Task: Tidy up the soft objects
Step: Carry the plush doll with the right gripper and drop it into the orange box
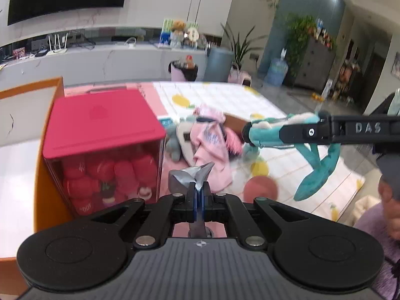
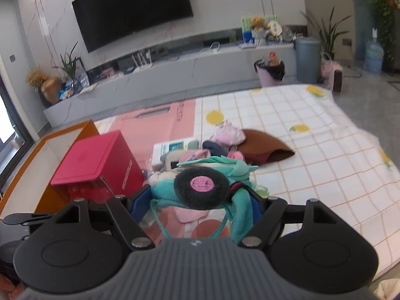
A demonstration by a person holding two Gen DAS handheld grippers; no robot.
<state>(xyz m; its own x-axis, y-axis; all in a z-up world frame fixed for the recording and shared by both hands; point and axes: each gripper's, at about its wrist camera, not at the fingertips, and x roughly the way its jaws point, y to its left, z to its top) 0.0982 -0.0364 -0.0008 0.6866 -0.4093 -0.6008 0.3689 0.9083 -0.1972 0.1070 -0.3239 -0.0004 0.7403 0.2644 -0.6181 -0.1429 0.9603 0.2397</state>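
Note:
My left gripper is shut, pinching a thin grey shiny piece that sticks up past its fingertips. To its left stands a clear box with a red lid, full of red plush items. My right gripper is shut on a teal plush toy with a black round pad and pink centre. In the left wrist view the right gripper holds that toy in the air over the mat, its legs dangling.
A pile of soft things lies on the checked lemon mat: pink cloth, a grey plush, a brown hat. An orange-edged white surface flanks the box. A person in purple is at the right.

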